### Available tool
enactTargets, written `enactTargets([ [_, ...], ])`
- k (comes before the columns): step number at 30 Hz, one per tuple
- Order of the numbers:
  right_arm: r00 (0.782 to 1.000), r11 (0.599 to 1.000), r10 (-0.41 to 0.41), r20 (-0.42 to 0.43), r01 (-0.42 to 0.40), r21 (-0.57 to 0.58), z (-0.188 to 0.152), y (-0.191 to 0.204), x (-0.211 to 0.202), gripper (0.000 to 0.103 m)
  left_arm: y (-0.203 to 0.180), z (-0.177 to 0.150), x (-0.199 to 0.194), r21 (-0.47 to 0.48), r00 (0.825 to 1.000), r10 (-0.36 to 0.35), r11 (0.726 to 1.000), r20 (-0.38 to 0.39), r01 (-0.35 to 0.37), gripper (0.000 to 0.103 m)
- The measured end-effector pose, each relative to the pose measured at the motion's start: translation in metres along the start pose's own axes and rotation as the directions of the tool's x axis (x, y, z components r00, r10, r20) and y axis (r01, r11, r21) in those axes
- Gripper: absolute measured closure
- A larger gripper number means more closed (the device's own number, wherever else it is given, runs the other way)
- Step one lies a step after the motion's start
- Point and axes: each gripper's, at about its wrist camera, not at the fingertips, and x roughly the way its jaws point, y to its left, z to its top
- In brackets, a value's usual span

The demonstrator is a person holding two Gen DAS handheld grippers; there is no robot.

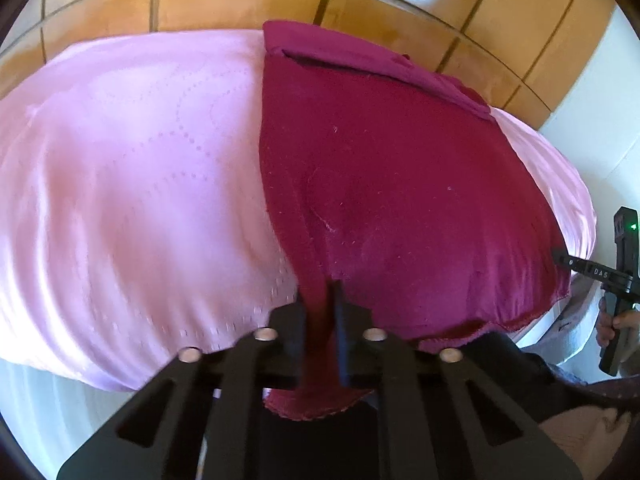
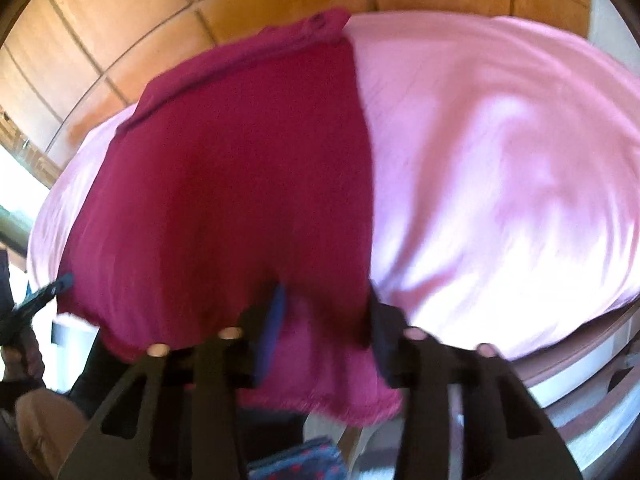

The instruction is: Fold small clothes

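Observation:
A dark magenta garment (image 1: 384, 184) lies spread on a pink sheet (image 1: 132, 184), its near hem hanging over the front edge. My left gripper (image 1: 320, 312) is shut on the near left corner of the garment's hem. In the right wrist view the garment (image 2: 232, 184) fills the middle. My right gripper (image 2: 328, 316) is open, its fingers astride the near right corner of the hem, with cloth between them. The right gripper also shows at the right edge of the left wrist view (image 1: 616, 280), and the left gripper at the left edge of the right wrist view (image 2: 36, 304).
The pink sheet (image 2: 500, 176) covers a raised surface with a rounded rim (image 2: 580, 344). Orange floor tiles (image 1: 248, 0) lie beyond it. A dark blue cloth with red dots (image 2: 296, 460) lies below the near edge.

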Motion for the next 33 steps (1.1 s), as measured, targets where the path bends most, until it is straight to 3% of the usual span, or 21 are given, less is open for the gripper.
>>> enactTargets([
  [1, 1.000, 1.000, 0.023, -0.011, -0.023, 0.008, 0.003, 0.001, -0.001, 0.093, 0.001, 0.002, -0.003, -0.007, 1.000, -0.024, 1.000, 0.006, 0.024, 0.097],
  [5, 0.983, 0.983, 0.171, 0.070, -0.175, 0.050, 0.032, 0.004, -0.019, 0.094, 0.004, 0.023, -0.024, -0.040, 0.988, -0.134, 0.990, 0.073, 0.137, 0.099],
  [9, 0.953, 0.957, 0.250, 0.169, -0.270, 0.107, 0.069, 0.000, -0.020, 0.094, 0.013, 0.054, -0.031, -0.095, 0.960, -0.231, 0.964, 0.157, 0.248, 0.100],
  [12, 0.949, 0.952, 0.234, 0.211, -0.268, 0.147, 0.103, -0.007, -0.006, 0.094, 0.022, 0.083, -0.018, -0.141, 0.950, -0.245, 0.951, 0.191, 0.274, 0.100],
  [16, 0.953, 0.946, 0.206, 0.221, -0.252, 0.204, 0.137, -0.015, 0.020, 0.094, 0.037, 0.118, 0.013, -0.213, 0.955, -0.227, 0.940, 0.190, 0.266, 0.100],
  [23, 0.962, 0.936, 0.182, 0.204, -0.233, 0.265, 0.151, -0.036, 0.040, 0.092, 0.059, 0.172, 0.057, -0.319, 0.966, -0.218, 0.913, 0.141, 0.253, 0.100],
  [24, 0.959, 0.931, 0.193, 0.208, -0.246, 0.270, 0.153, -0.039, 0.040, 0.083, 0.063, 0.177, 0.060, -0.334, 0.965, -0.225, 0.906, 0.136, 0.259, 0.098],
  [25, 0.954, 0.925, 0.209, 0.215, -0.264, 0.272, 0.154, -0.040, 0.038, 0.067, 0.066, 0.179, 0.060, -0.355, 0.964, -0.229, 0.897, 0.138, 0.264, 0.094],
  [26, 0.945, 0.919, 0.225, 0.240, -0.287, 0.269, 0.153, -0.043, 0.034, 0.058, 0.071, 0.183, 0.060, -0.378, 0.964, -0.224, 0.888, 0.145, 0.263, 0.081],
  [27, 0.940, 0.919, 0.222, 0.261, -0.291, 0.268, 0.150, -0.043, 0.027, 0.038, 0.078, 0.184, 0.057, -0.400, 0.966, -0.200, 0.881, 0.166, 0.252, 0.060],
  [29, 0.926, 0.911, 0.215, 0.309, -0.304, 0.279, 0.144, -0.050, 0.011, 0.017, 0.091, 0.183, 0.051, -0.436, 0.966, -0.153, 0.869, 0.209, 0.232, 0.040],
  [31, 0.921, 0.909, 0.210, 0.329, -0.308, 0.280, 0.140, -0.058, 0.002, 0.013, 0.100, 0.174, 0.044, -0.439, 0.967, -0.135, 0.871, 0.218, 0.221, 0.040],
  [33, 0.928, 0.920, 0.188, 0.321, -0.280, 0.273, 0.132, -0.064, -0.003, 0.013, 0.103, 0.161, 0.041, -0.407, 0.969, -0.136, 0.888, 0.208, 0.212, 0.040],
])
